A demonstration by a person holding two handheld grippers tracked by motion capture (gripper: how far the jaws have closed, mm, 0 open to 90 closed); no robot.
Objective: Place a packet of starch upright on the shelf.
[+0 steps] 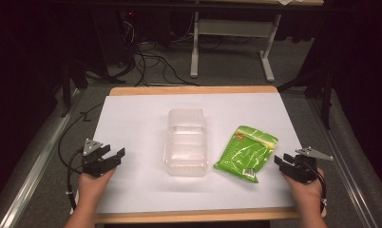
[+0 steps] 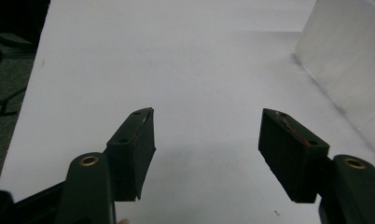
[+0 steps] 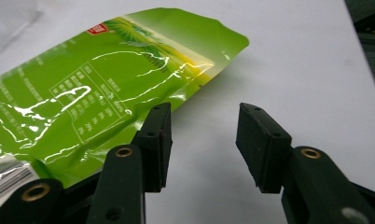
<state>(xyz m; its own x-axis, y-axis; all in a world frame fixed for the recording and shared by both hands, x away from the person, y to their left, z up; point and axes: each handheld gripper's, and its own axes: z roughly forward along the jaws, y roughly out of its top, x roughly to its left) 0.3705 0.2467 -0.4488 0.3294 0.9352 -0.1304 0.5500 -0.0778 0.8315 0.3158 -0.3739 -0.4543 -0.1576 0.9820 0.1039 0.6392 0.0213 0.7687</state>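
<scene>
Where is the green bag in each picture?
High view: the green bag lies right of the middle, between the clear plastic box and the right gripper.
Left gripper view: not in it; the clear plastic box stands at the right edge.
Right gripper view: the bag covers the left half, just beyond the left finger.
Shared landmark: the white table sheet.

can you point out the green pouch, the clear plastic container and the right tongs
green pouch [image 1: 246,153], high view, middle of its printed face
clear plastic container [image 1: 186,142], high view, centre of its ribbed top
right tongs [image 3: 203,140], right gripper view, midway between the open tips
</scene>
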